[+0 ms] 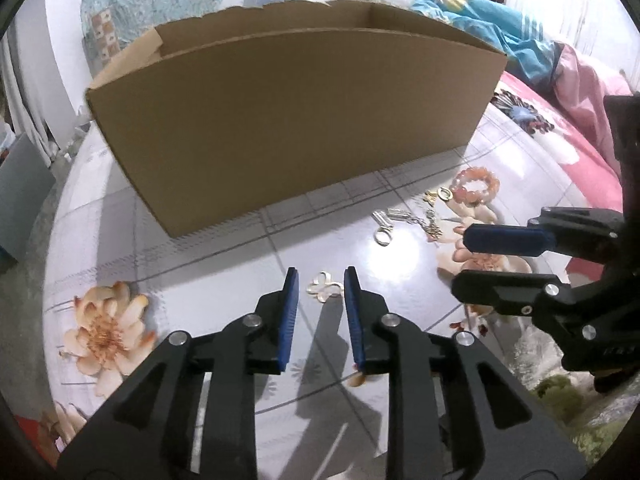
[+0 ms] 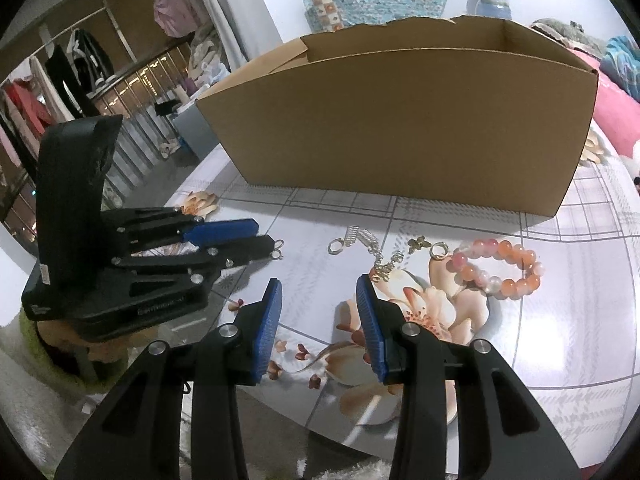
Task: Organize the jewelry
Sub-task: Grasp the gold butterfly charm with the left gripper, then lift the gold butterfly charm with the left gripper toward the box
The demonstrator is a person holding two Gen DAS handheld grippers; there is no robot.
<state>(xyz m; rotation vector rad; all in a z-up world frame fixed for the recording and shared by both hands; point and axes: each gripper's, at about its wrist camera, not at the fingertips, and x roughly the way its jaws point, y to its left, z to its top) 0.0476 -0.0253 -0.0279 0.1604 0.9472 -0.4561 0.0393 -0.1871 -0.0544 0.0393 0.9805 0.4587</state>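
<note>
Left wrist view shows you a round table [image 1: 224, 256] under a glossy cloth printed with grey checks and peach flowers, set in a lived-in room: a bed with pink and blue bedding [image 1: 520, 48] to the right, and in the right wrist view a rail of hanging clothes [image 2: 60, 76] to the left. One cardboard box [image 1: 288, 120] stands open-topped at the back of the table; you cannot see its floor from either camera, so its contents cannot be told.

Count the jewelry in front of the box: one pink and orange bead bracelet [image 2: 498, 268], one silver chain [image 2: 368, 244] with a ring at its end, a small gold ring [image 2: 439, 249], a gold butterfly charm [image 2: 419, 243], and one pale butterfly piece [image 1: 325, 287].

Your left gripper [image 1: 321, 292] is spread apart, empty, with that butterfly piece on the table just ahead between its tips. Your right gripper [image 2: 318, 294] is also spread and empty, hovering near the chain.
</note>
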